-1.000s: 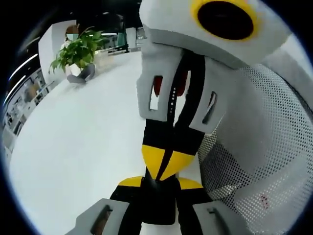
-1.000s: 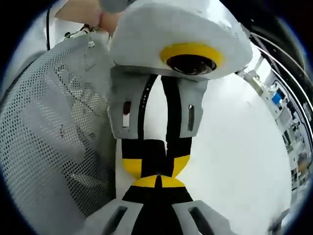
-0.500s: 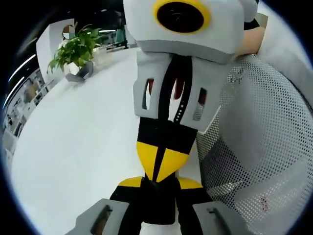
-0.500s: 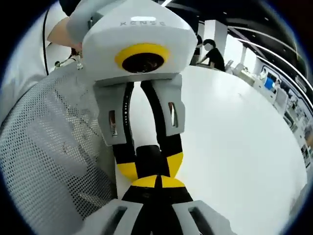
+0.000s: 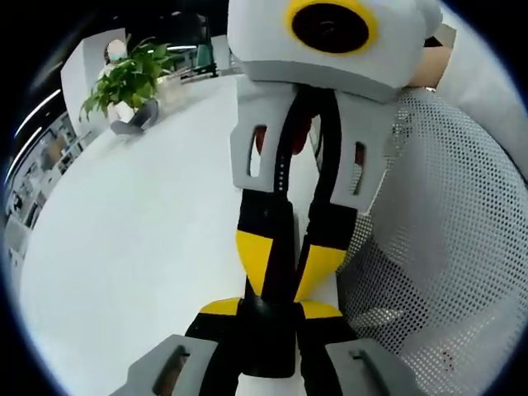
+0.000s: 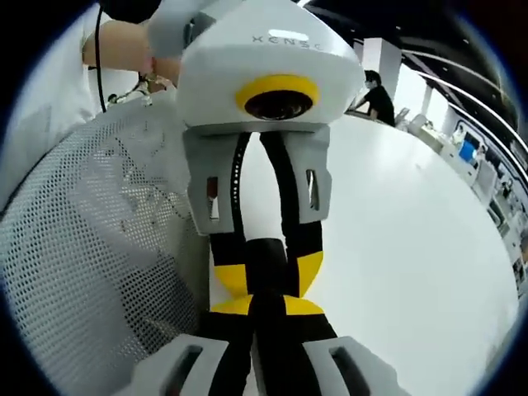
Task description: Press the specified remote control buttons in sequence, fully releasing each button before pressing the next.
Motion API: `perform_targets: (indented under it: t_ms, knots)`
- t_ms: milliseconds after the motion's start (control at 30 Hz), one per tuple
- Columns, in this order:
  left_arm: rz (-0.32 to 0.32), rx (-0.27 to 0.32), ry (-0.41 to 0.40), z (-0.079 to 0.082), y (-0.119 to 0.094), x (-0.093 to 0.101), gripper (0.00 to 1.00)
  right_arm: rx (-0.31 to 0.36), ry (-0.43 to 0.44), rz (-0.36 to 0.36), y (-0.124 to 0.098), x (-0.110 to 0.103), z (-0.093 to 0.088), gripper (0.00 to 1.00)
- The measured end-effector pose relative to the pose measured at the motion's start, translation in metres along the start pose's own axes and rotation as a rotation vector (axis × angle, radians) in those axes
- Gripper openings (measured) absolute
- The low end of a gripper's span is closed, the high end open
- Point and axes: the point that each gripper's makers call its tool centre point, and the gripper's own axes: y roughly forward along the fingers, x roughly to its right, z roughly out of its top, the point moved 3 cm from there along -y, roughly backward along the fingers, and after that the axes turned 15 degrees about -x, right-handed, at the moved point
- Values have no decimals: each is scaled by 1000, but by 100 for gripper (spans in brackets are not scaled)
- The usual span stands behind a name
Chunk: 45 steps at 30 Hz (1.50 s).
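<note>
We judge no press is in hand yet: left hand-held gripper (image 5: 271, 307) and right hand-held gripper (image 6: 266, 307) meet tip to tip over the white tabletop (image 5: 124, 239), jaws narrow, fully closed or not we cannot tell, remote's place unknown, so next find it.

**Colours in front of you**

Your right gripper (image 5: 290, 272) has a pale grey body and black jaws tipped in yellow. Your left gripper (image 6: 266, 280) wears the same grey, black and yellow. The table (image 5: 132, 247) is plain white. The chair back (image 5: 445, 239) is white mesh, dotted with fine holes. The plant (image 5: 124, 82) is green-leaved.
</note>
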Motion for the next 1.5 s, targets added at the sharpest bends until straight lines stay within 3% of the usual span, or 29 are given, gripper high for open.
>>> perform_targets:
  t_ms: [100,200,333,400,433,467,600,833,1000,1067,1200,1267,1500]
  knots:
    - [0,15,-8,-1,0,0,24,0,2,-4,0,1,-1,9]
    - [5,30,-17,-1,-1,0,24,-37,9,-22,1,3,-8,20]
    - [9,33,-22,0,0,0,24,-60,1,-38,0,6,-13,20]
    - [10,32,-22,0,0,0,24,-99,11,-53,1,9,-21,23]
    - [10,32,-23,0,0,0,25,-152,11,-55,1,9,-31,23]
    - [11,32,-25,0,0,0,25,-94,-18,-54,0,7,-25,23]
    - [13,33,-34,0,0,1,25,-131,-10,-60,0,7,-25,22]
    - [81,70,-198,0,1,1,27,-123,2,-48,1,7,-24,21]
    - [114,59,-300,-4,-1,1,29,-110,24,-41,3,7,-21,22]
    - [116,90,-354,-3,-5,3,34,-105,44,-37,3,6,-20,21]
    - [153,225,-481,2,-28,1,46,-99,46,-35,1,7,-21,21]
    - [175,266,-526,1,-40,-2,50,-98,51,-33,2,7,-21,21]
    - [364,404,-652,-13,-99,-6,67,-101,61,-38,2,6,-20,21]
